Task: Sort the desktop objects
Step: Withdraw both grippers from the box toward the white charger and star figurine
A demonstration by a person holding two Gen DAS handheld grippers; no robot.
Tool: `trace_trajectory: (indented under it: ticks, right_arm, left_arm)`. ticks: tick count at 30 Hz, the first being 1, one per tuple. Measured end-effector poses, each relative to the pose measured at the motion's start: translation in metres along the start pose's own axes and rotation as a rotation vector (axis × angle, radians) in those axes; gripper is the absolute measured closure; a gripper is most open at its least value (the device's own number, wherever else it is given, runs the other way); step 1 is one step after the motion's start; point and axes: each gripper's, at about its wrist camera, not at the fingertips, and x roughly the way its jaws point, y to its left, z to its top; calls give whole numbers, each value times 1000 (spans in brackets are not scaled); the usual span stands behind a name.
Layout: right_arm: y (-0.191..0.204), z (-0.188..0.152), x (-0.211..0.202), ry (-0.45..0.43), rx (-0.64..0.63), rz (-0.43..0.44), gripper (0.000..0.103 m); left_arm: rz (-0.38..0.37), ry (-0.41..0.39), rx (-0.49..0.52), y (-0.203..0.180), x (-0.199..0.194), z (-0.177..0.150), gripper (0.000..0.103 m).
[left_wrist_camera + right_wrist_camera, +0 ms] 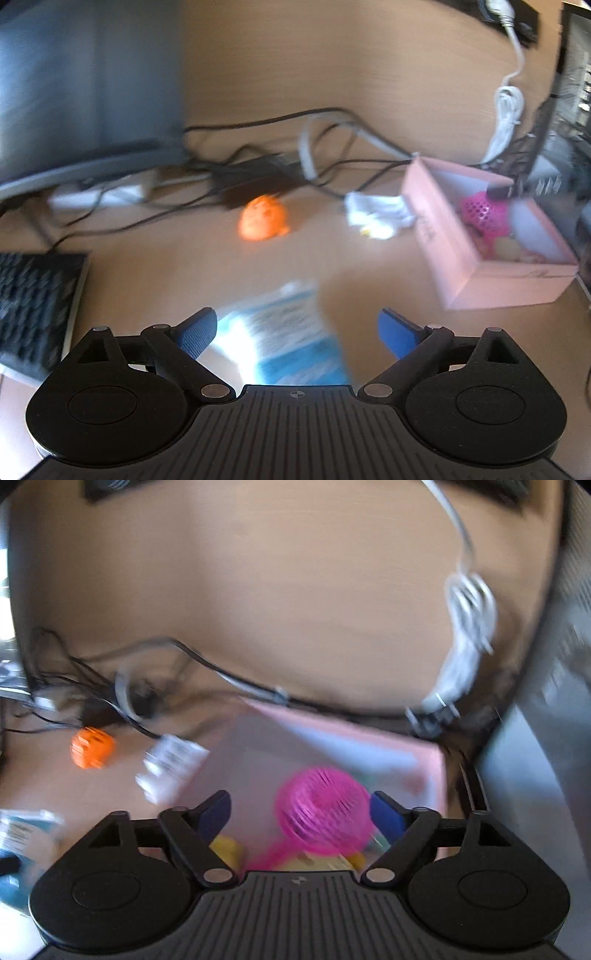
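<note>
Sorting the desk into the pink box (480,273) is the job, and you are working both grippers near it at once. Your left gripper (297,332) is standing with its jaws spread wide and gripping nothing; the blue-and-white packet (284,332) is lying on the desk between the fingers, well left of the box and nearer you. Neither pad looks to be pressing on it. To take it cleanly, you are best lowering until both pads straddle its edges, then closing squarely, since it looks flat and thin and could slide out.

Your right gripper (299,814) is hanging over the box interior with its jaws released too. The pink mesh ball (323,810) is sitting between the fingers, close against the right finger, among yellowish items already in the box. Blur keeps me from telling whether that pad is touching it, so lift straight up to avoid dragging it out.

Still outside the box, the orange ball (263,218) is resting left of it, and the white crumpled item (376,216) is lying just beside its left wall. A tangle of black cables (258,166) is running behind both, left of the box, and could snag a finger. The white coiled cord (508,118) is hanging behind the box, and the keyboard (33,302) is sitting far left of it.
</note>
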Motion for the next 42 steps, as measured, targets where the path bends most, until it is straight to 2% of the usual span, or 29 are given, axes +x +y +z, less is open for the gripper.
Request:
trace_trajectory:
  ticks: [5, 8, 10, 11, 13, 16, 18, 22, 26, 30, 32, 34, 36, 38, 42]
  right_arm:
    - [52, 37, 13, 65, -34, 181, 10]
    - [99, 50, 41, 92, -180, 176, 11]
    - [121, 54, 66, 124, -230, 143, 22]
    - [125, 56, 78, 153, -221, 132, 35]
    - [124, 61, 105, 223, -154, 120, 49]
    - [115, 62, 132, 301, -41, 144, 58]
    - [110, 58, 132, 325, 6, 182, 58]
    - [111, 40, 108, 366, 42, 310, 58]
    - [115, -3, 63, 416, 33, 448, 60]
    - [112, -53, 8, 478, -3, 541, 59]
    - [110, -69, -24, 432, -90, 500, 54]
    - [104, -78, -56, 334, -181, 435, 43]
    - [94, -87, -83, 242, -225, 376, 27]
    - [81, -98, -99, 201, -222, 350, 25]
    - [68, -124, -99, 229, -184, 291, 26]
  left_arm:
    - [22, 32, -47, 18, -1, -16, 4]
    - [12, 50, -52, 21, 4, -20, 3]
    - [4, 49, -55, 22, 4, -19, 3]
    - [3, 46, -56, 23, 4, -18, 3]
    - [11, 39, -64, 26, 5, -17, 3]
    - [40, 33, -86, 34, 8, -13, 3]
    - [56, 32, -108, 41, 9, -11, 3]
    - [85, 27, -120, 53, 11, -6, 3]
    - [111, 29, -123, 60, 9, -5, 3]
    - [101, 34, -135, 61, 1, -8, 3]
    - [91, 33, -131, 57, -5, -11, 3]
    - [80, 31, -115, 51, -13, -14, 3]
    - [73, 23, -96, 43, -21, -17, 3]
    - [59, 17, -87, 36, -30, -19, 3]
    - [30, 21, -60, 18, -41, -24, 3]
